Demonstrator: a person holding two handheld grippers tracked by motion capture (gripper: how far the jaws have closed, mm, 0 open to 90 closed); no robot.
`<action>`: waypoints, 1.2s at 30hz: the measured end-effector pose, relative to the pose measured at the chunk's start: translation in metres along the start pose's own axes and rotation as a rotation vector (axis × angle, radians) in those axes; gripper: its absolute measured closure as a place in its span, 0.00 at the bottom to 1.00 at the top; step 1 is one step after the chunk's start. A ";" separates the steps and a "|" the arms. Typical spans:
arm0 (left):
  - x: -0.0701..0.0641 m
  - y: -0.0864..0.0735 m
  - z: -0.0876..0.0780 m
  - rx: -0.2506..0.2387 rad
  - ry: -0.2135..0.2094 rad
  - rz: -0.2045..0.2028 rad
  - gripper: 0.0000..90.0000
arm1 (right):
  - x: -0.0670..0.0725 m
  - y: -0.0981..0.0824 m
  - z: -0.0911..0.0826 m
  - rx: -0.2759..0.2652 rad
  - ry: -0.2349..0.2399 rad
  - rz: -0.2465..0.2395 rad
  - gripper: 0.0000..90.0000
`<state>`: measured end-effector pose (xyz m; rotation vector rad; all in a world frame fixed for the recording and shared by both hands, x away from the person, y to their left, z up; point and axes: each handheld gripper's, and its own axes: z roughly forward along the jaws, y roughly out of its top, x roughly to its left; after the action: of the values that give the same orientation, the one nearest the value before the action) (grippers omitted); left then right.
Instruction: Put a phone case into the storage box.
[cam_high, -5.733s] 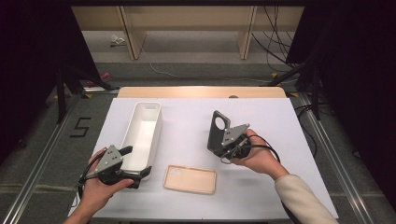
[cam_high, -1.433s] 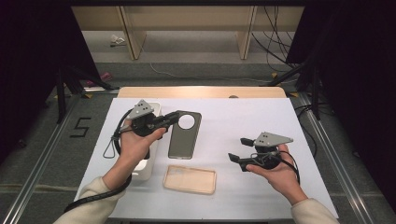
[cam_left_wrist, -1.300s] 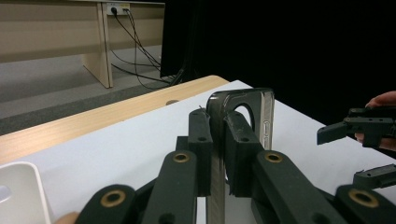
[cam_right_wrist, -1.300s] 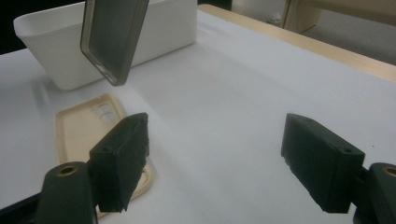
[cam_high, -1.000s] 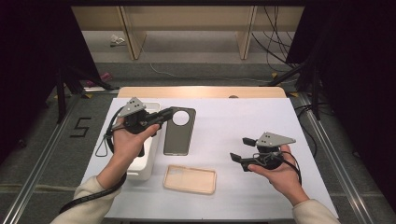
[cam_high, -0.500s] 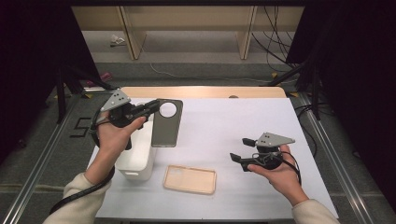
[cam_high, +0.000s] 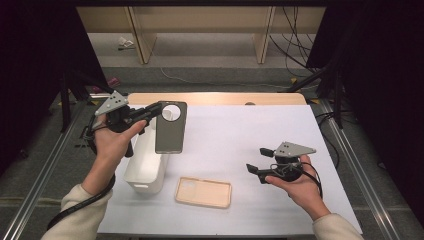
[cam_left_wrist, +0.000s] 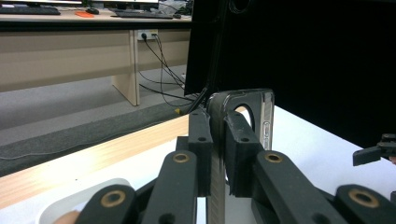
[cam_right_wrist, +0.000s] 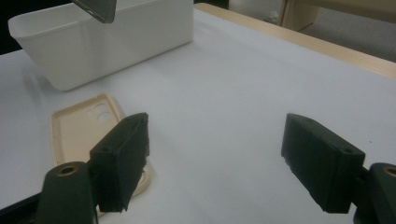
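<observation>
A white sheet covers the wooden table (cam_high: 215, 98); grey carpet and wooden furniture legs lie beyond. The white rectangular plastic bin (cam_high: 145, 167) stands at the left; its contents cannot be seen. A beige phone case (cam_high: 203, 192) lies flat just beside it. The left gripper (cam_high: 150, 112), raised over the bin, pinches the dark grey phone case (cam_high: 170, 131) by its edge. The right gripper (cam_high: 257, 161) hovers low, jaws spread, empty.

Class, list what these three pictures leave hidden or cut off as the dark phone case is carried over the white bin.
- White bin, high view: the left hand covers part of its rim.
- Dark phone case, right gripper view: cut off by the top edge.
- Beige case, right gripper view: partly behind the right gripper.
- Left gripper, left gripper view: it covers the dark case's lower part.
</observation>
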<state>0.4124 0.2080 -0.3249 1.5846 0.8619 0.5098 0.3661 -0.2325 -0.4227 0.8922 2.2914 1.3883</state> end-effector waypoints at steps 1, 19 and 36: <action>0.002 0.000 -0.001 -0.001 0.004 0.000 0.91 | 0.000 0.000 0.000 0.000 -0.001 0.000 0.27; 0.010 0.004 -0.007 -0.013 0.013 -0.005 0.91 | -0.001 -0.001 0.000 -0.002 -0.005 -0.001 0.26; 0.018 0.007 -0.011 -0.022 0.017 -0.006 0.91 | -0.001 -0.001 0.000 -0.002 -0.014 0.006 0.26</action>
<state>0.4170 0.2289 -0.3188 1.5588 0.8707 0.5272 0.3670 -0.2337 -0.4238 0.9064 2.2781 1.3826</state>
